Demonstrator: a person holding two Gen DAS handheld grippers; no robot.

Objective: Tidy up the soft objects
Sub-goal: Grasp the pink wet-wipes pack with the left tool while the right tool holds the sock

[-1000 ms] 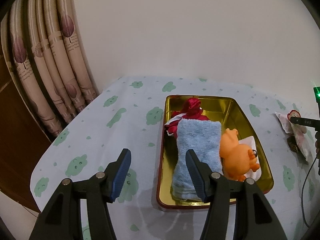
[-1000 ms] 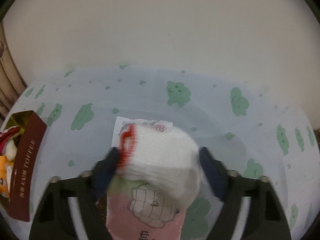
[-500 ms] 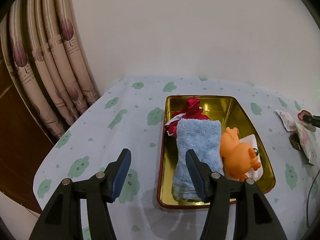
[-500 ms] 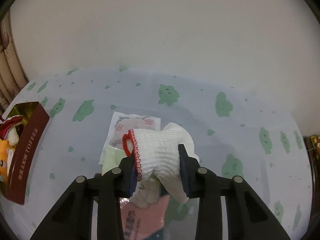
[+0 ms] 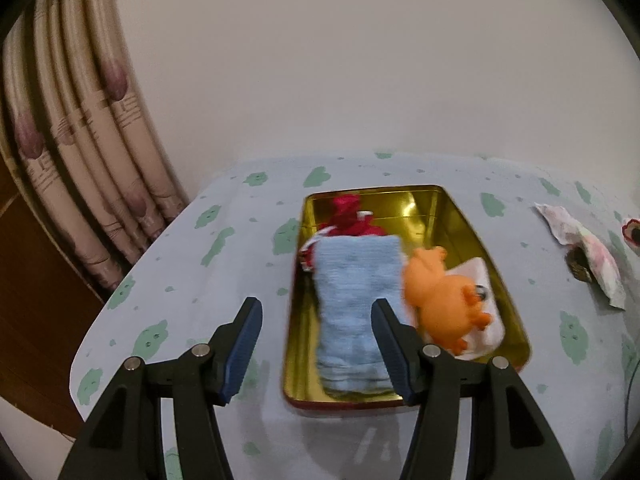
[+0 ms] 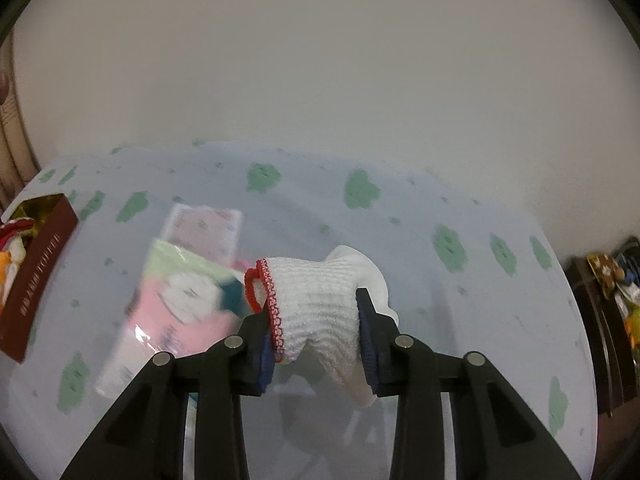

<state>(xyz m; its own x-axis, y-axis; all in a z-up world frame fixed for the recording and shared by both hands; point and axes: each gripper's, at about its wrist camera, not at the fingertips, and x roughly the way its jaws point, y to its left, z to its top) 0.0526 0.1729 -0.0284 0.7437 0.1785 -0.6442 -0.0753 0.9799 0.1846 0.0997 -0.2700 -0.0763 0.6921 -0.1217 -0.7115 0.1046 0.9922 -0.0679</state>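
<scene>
The surface (image 5: 224, 264), covered with a pale blue cloth printed with green clouds, carries a gold rectangular tin tray with dark red outer walls (image 5: 460, 216), and in it already lie a folded light blue towel (image 5: 352, 304), an orange plush toy (image 5: 444, 296) on a white cloth, and a red fabric piece (image 5: 348, 216) at the far end. Beside the tray, on the bare cloth, flat plastic packets in pink and pale green (image 6: 180, 292) are left behind. My left tool (image 5: 316, 348) hangs released and empty before the near end of the tray. What changed in the last second: my right tool (image 6: 316, 332), which stood wider around the white knitted glove with a red cuff edge (image 6: 316, 300), has clenched on it and lifted it away from the packets. I think the glove is now secured and the next step is carrying it to the tray.
</scene>
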